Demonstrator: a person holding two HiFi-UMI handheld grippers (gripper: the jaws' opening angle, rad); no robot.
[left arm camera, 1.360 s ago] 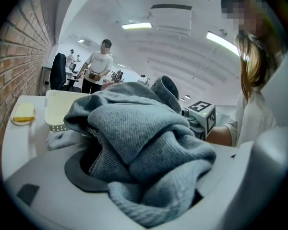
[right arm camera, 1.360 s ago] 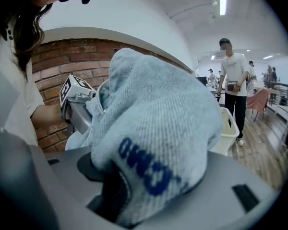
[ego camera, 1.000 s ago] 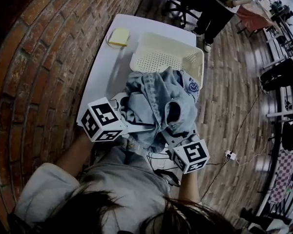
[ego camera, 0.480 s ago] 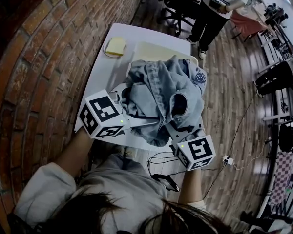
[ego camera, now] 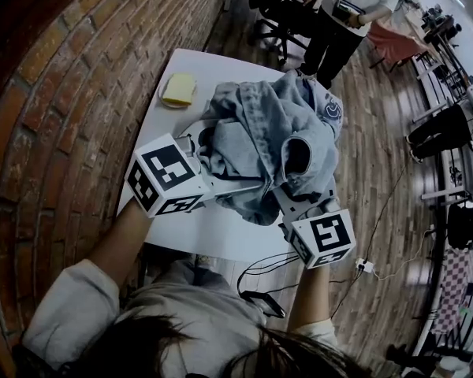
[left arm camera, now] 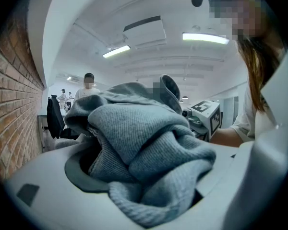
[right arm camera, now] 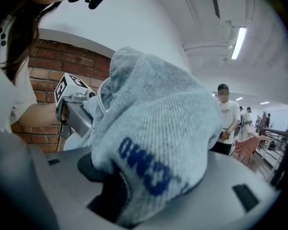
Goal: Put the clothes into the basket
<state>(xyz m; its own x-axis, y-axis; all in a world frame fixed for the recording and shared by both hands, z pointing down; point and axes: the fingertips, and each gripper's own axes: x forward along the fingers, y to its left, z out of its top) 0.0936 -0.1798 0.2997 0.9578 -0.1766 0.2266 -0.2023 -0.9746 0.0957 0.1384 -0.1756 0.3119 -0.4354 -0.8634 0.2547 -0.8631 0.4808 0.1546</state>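
A light grey-blue sweatshirt [ego camera: 260, 132] with blue print hangs bunched in the air over the far half of the white table [ego camera: 221, 231]. My left gripper [ego camera: 225, 189] is shut on a thick fold of it [left arm camera: 144, 147] at the near left. At the near right, my right gripper [ego camera: 288, 203] is shut on another fold, one with blue lettering [right arm camera: 153, 147]. Each gripper's marker cube shows in the other gripper view, the right gripper's [left arm camera: 209, 115] and the left gripper's [right arm camera: 69, 95]. The basket is hidden behind the lifted sweatshirt.
A yellow pad [ego camera: 178, 90] lies on the table's far left corner. A brick wall [ego camera: 55, 109] runs along the left. A person [ego camera: 351, 10] stands beyond the table by an office chair [ego camera: 272, 6]. Cables [ego camera: 370, 264] lie on the wood floor at the right.
Both grippers have risen and moved away from the person with the sweatshirt. The garment now covers the white basket that showed behind it before.
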